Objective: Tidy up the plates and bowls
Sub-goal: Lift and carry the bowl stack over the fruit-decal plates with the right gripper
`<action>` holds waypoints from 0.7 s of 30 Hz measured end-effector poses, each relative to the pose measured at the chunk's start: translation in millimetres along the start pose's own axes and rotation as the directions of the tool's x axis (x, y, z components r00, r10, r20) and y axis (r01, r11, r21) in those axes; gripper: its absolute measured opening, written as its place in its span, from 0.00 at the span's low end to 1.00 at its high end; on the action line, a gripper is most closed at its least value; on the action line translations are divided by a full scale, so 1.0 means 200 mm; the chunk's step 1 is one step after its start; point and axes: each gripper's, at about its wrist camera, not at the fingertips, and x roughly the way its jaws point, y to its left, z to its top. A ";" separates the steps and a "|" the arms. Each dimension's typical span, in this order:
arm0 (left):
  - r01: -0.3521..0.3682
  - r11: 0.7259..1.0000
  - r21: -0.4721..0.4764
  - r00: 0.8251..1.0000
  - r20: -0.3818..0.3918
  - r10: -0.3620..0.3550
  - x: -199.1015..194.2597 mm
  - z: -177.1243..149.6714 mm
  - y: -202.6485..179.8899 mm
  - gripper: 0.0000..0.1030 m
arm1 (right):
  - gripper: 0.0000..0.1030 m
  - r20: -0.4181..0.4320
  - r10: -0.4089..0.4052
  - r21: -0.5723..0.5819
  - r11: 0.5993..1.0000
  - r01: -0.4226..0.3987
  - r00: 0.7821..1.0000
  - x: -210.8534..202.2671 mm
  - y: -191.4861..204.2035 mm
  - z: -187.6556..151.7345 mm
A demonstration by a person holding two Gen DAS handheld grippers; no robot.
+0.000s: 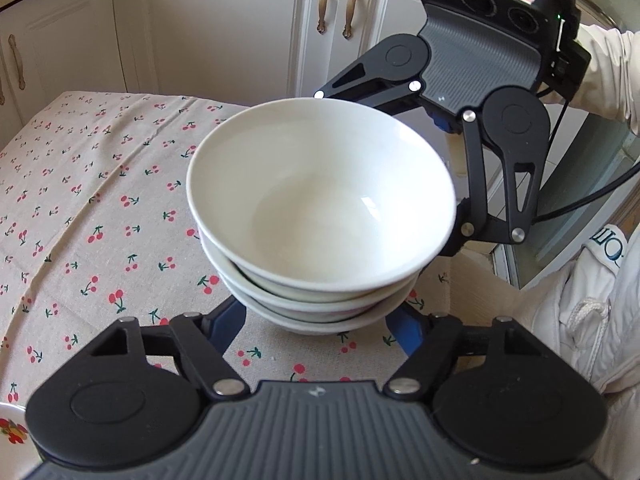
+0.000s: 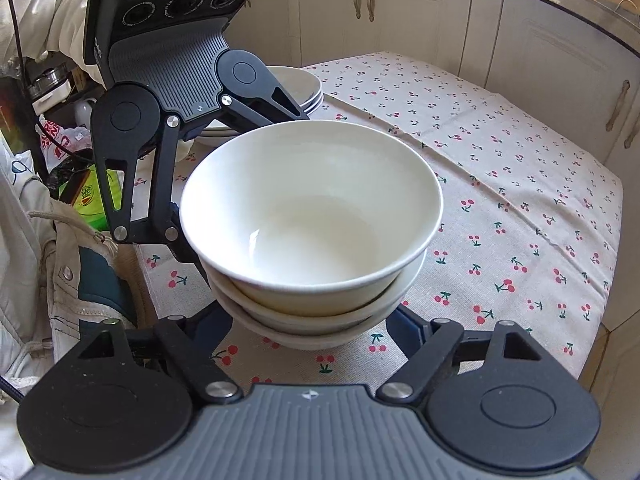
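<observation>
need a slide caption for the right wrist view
Both tongs close around a stack of three white bowls on the cherry-print tablecloth, more dishes stacked behind.

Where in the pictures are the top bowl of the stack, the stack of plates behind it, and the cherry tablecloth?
top bowl (image 1: pixel 320 200): left wrist view, on its inner wall.
stack of plates (image 2: pixel 308 88): right wrist view, on the rims at the right edge.
cherry tablecloth (image 2: pixel 500 200): right wrist view, on a bare part.

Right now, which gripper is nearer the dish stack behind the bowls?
Left. The left gripper sits directly in front of that dish stack; the right gripper is across the bowl stack from it.
</observation>
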 end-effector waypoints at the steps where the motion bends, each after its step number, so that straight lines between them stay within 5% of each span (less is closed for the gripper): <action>1: -0.001 1.000 0.003 1.000 -0.003 0.001 0.00 0.00 0.00 0.74 | 0.84 0.000 0.003 -0.002 1.000 -0.003 1.000 0.00 0.00 0.00; 21: 0.019 1.000 -0.002 1.000 0.013 -0.019 0.00 0.00 0.00 0.74 | 0.86 -0.064 0.011 -0.043 0.999 -0.014 0.998 0.01 0.01 0.05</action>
